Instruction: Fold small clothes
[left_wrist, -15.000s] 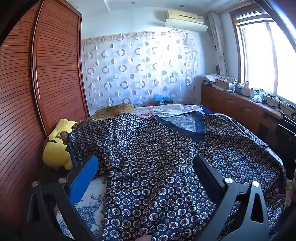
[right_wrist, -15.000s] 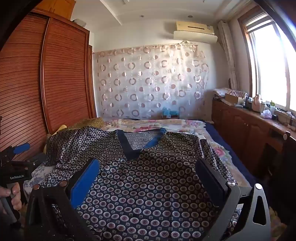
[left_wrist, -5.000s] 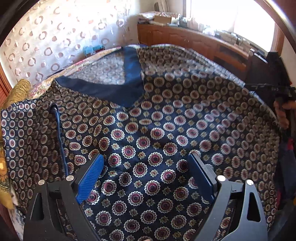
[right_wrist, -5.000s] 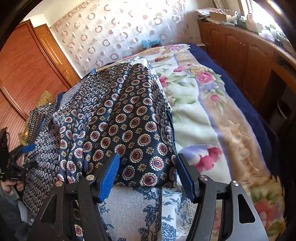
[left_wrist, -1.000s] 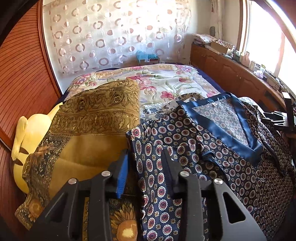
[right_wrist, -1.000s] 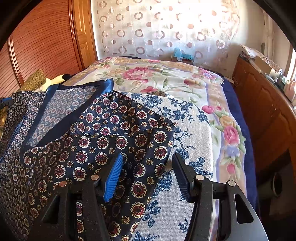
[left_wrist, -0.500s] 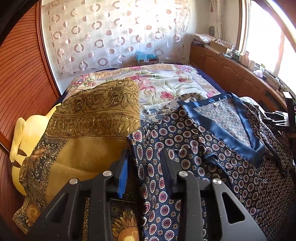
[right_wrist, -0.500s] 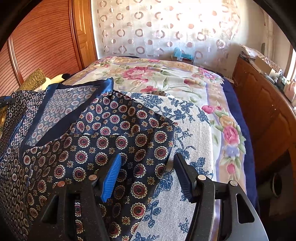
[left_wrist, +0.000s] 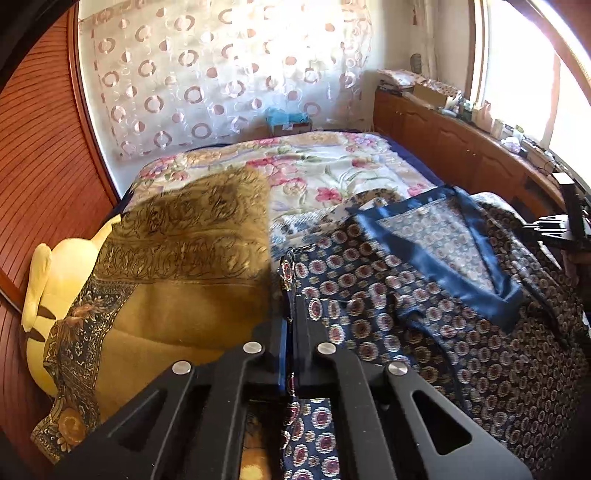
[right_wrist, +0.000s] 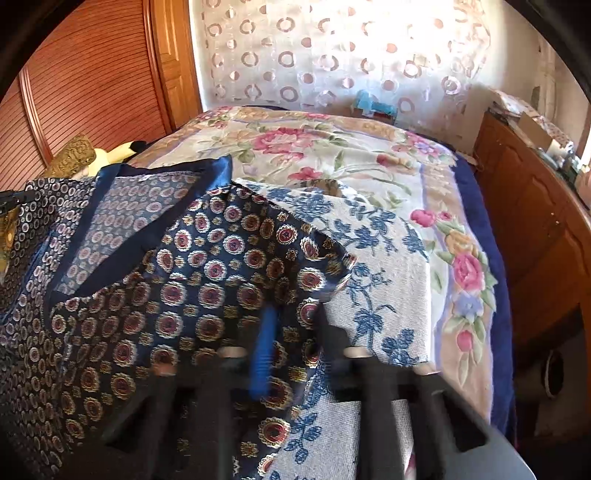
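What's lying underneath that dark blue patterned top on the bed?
Beside the patterned top, a white cloth with blue flowers shows, running under its edge, over the floral bedspread. How far it reaches beneath is covered.

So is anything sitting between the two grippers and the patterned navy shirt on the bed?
Nothing visible. The left gripper is shut on the patterned navy shirt at its edge beside the mustard blanket. The right gripper, blurred, has closed on the opposite edge over the blue-flowered cloth.
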